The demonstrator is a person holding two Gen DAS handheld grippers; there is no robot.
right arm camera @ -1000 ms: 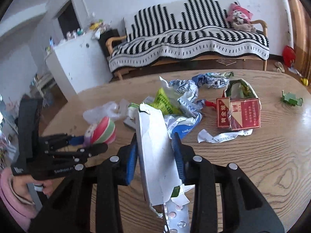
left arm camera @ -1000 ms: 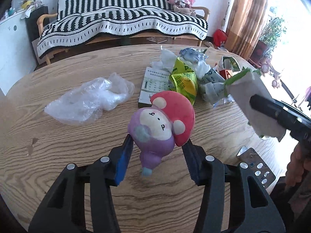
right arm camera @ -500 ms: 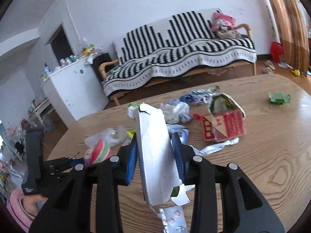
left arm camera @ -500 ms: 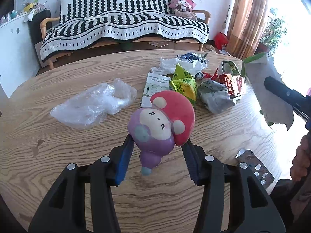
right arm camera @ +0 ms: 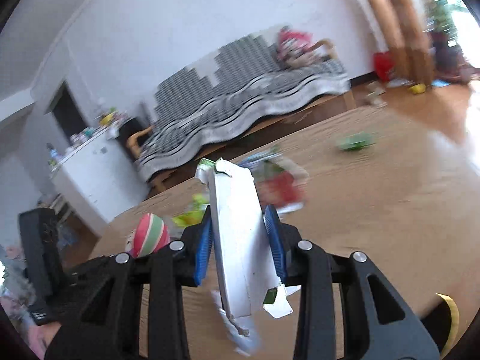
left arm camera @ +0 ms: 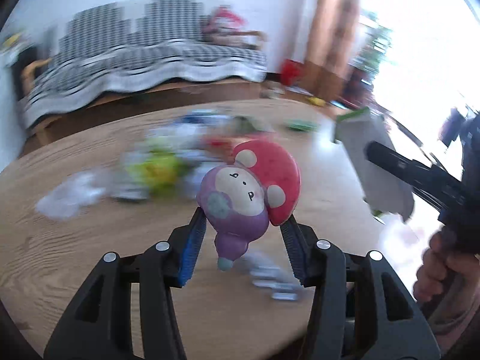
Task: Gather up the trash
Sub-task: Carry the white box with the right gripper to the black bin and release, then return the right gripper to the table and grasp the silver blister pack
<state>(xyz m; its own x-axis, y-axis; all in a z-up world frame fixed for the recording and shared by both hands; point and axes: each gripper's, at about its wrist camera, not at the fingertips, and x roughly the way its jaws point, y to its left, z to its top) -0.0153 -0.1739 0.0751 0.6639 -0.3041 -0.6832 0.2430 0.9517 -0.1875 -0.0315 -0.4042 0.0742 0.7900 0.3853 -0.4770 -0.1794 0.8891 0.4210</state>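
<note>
Left claw [left arm camera: 243,240] grasps a toy [left arm camera: 249,192], blue pads pressed on both sides of its purple body. Toy is held off the bench [left arm camera: 90,240], long axis near upright, tilted: red mushroom-style cap with pale spots to upper right, small teal nub at the bottom pointing down toward the camera. Pale face turned sideways, marks on it look like "b . p". In the right wrist view the toy's [right arm camera: 150,235] far side shows red, white and green stripes.

Right claw [right arm camera: 240,240] grasps a flattened white carton [right arm camera: 237,231], pads clamped on its two faces. Carton's long axis runs along the fingers, away from the camera; far end torn with a green edge, near end ragged, hanging below the fingers. No print readable on it. In the left wrist view the carton [left arm camera: 369,162] is at right, above the bench edge, with the right claw's black body and a hand [left arm camera: 441,264] beneath.

Rest of trash pile [left arm camera: 168,168] lies on the bench beyond the toy, badly blurred: yellow-green wrapper, clear plastic, red pack [right arm camera: 282,189], a green scrap [right arm camera: 357,142] apart to the right. No text legible. Blister strip [left arm camera: 276,282] on the bench near the left claw.

Behind: sofa [left arm camera: 144,54] with black-and-white striped throw, curtain [left arm camera: 336,36], white cabinet [right arm camera: 90,174].
</note>
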